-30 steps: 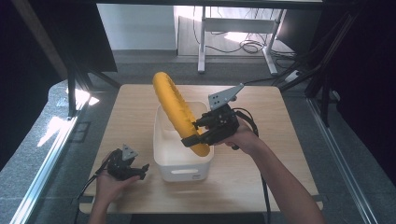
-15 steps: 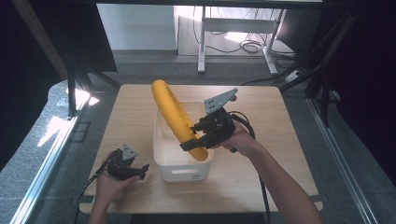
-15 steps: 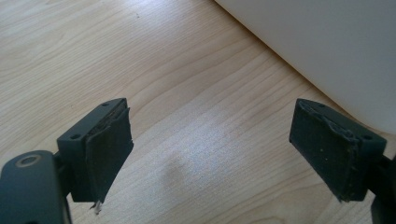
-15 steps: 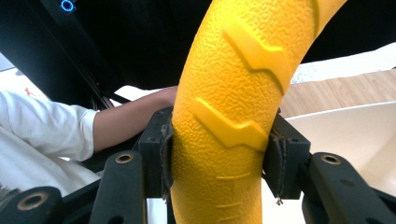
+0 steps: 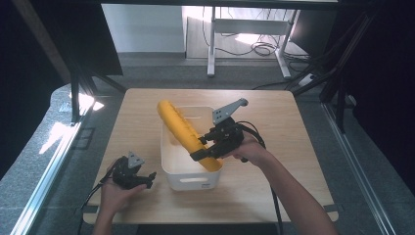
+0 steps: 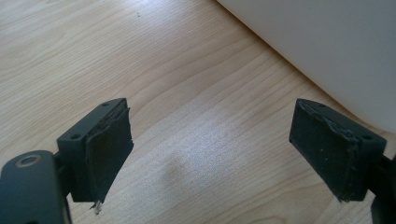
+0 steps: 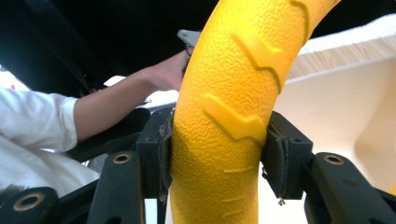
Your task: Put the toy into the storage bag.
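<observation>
- High view: light wooden table [image 5: 293,122], square, on a grey floor; a desk frame and loose cables lie on the floor beyond its far edge
- High view: white plastic bin [image 5: 169,166], open-topped, with a handle slot in its near wall, stands near the table's middle
- High view: yellow banana-shaped object [image 5: 182,129], long and textured, tilted; its lower end is down at the bin's near right corner, its upper end rises past the bin's far left rim
- High view: right gripper [image 5: 204,151], held in the person's right hand [image 5: 249,149], jaws closed around the lower part of the yellow object over the bin; grey three-cornered plate on top, cable trailing toward the forearm
- High view: left gripper [image 5: 149,177], held in the left hand [image 5: 115,193] at the table's near left, just beside the bin, pointing toward it
- Left gripper view: two black jaws spread wide, with nothing between the worn pads [image 6: 109,156] but bare tabletop; the bin's white wall [image 6: 327,46] fills the upper right, near the right-hand jaw
- Right gripper view: both jaws press against the sides of the yellow object [image 7: 229,116], which has raised zigzag ridges on pebbled skin; the bin's inner wall [image 7: 336,107] lies behind, and a white sleeve [image 7: 32,121] and bare forearm show at left
</observation>
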